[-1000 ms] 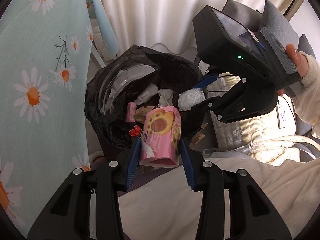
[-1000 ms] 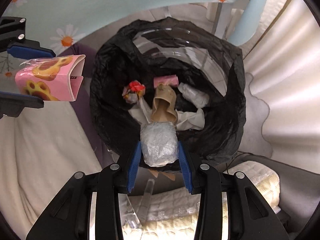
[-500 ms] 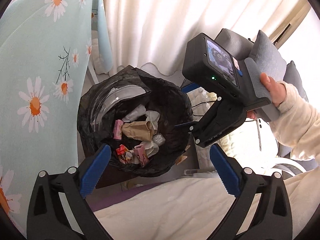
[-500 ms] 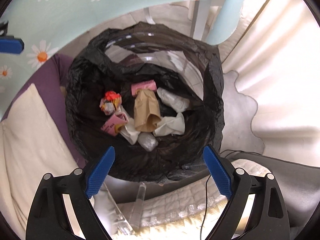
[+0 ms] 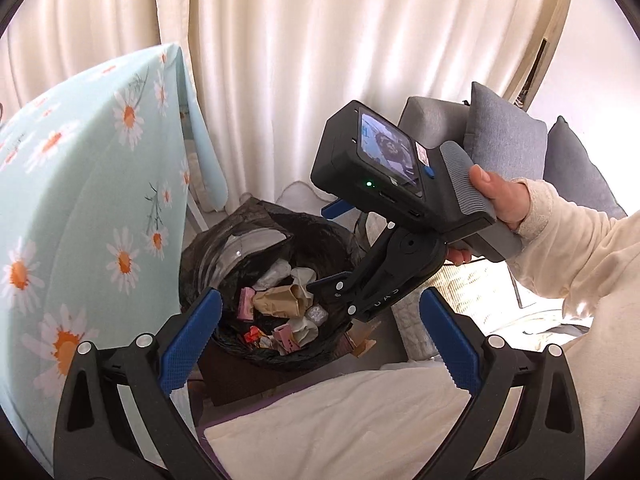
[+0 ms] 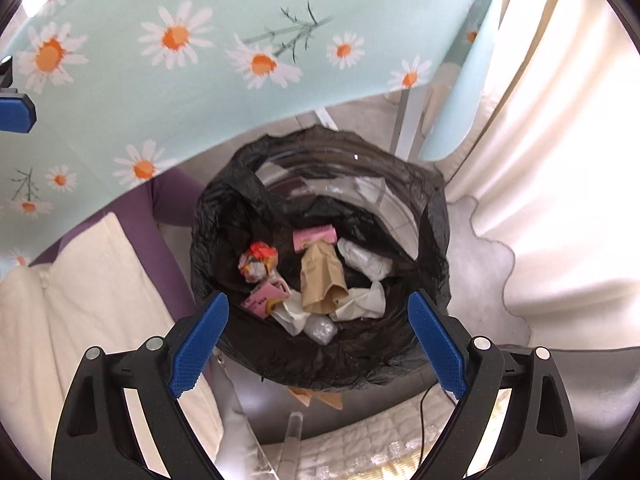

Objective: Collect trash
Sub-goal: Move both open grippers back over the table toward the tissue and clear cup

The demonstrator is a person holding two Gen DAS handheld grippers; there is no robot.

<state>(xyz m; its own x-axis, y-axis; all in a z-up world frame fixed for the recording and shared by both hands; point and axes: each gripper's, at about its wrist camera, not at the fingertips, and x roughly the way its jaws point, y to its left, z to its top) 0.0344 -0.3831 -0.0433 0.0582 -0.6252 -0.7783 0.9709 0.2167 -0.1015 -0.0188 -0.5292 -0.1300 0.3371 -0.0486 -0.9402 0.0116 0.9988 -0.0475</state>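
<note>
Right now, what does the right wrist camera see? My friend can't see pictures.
The open, empty right gripper hangs over a black-lined trash bin holding a brown paper bag, pink wrappers and crumpled plastic. A daisy-print cloth hangs behind the bin.

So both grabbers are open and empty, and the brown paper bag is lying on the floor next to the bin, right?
Not quite. The left gripper and right gripper are open and empty, but the brown paper bag lies inside the bin, among the other trash. The right wrist view shows it.
</note>
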